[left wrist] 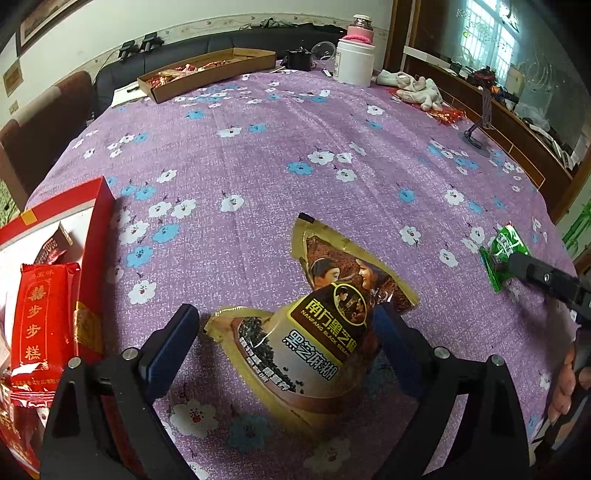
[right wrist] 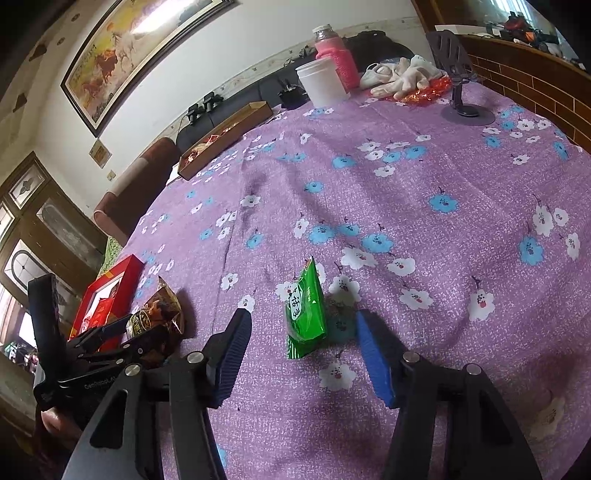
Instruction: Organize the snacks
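Observation:
A gold and brown black-sesame packet lies flat on the purple flowered tablecloth, between the fingers of my left gripper. Its right edge is at the right pad, but the left pad stands apart from it, so this gripper is open. My right gripper is open around a small green packet that is tilted up on its edge, with a gap on each side. At the left sits a red box holding red snack packets. The right gripper shows by the green packet.
At the far side of the table are a cardboard tray with red sweets, a white jar, a pink bottle, white gloves and a phone stand. A brown chair stands at the left edge.

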Action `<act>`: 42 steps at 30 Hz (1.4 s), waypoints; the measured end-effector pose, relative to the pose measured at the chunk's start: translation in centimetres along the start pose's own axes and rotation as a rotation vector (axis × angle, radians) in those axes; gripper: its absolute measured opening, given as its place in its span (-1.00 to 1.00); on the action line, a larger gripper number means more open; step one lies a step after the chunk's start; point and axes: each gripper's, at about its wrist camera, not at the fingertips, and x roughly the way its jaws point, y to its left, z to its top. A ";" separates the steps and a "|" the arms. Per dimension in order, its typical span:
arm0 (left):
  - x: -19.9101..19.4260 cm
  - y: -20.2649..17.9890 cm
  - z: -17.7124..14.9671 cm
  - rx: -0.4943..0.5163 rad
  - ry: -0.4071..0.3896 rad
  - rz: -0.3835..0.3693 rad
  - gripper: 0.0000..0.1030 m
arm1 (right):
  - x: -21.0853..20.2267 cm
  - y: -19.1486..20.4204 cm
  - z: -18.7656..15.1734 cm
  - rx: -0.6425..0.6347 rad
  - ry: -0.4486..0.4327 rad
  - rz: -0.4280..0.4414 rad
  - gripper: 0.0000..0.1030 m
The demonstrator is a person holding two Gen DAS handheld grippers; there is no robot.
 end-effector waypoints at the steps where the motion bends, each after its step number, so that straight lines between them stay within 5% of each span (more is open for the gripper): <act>1: 0.1 0.0 0.0 -0.006 0.000 -0.002 0.89 | 0.0 0.0 -0.1 0.001 0.000 -0.001 0.16; 10: 0.1 -0.1 -0.2 -0.040 -0.023 -0.015 0.83 | 0.3 0.6 -0.4 -0.006 -0.005 -0.025 0.16; 16: -0.6 0.0 -0.5 -0.040 -0.052 -0.053 0.45 | 0.9 0.6 -0.6 0.012 -0.005 -0.023 -0.57; 28: -1.2 -0.8 -0.7 -0.012 -0.083 -0.058 0.15 | 0.9 -1.8 -0.8 0.115 -0.023 0.112 -0.56; 32: -2.0 -1.8 -1.3 0.001 -0.117 -0.019 -0.02 | 0.8 -1.5 -0.8 0.107 -0.024 0.109 -0.55; 42: -3.5 -2.3 -3.4 -0.037 -0.144 0.019 -0.07 | 0.9 -1.0 -0.8 0.088 -0.036 0.113 -0.40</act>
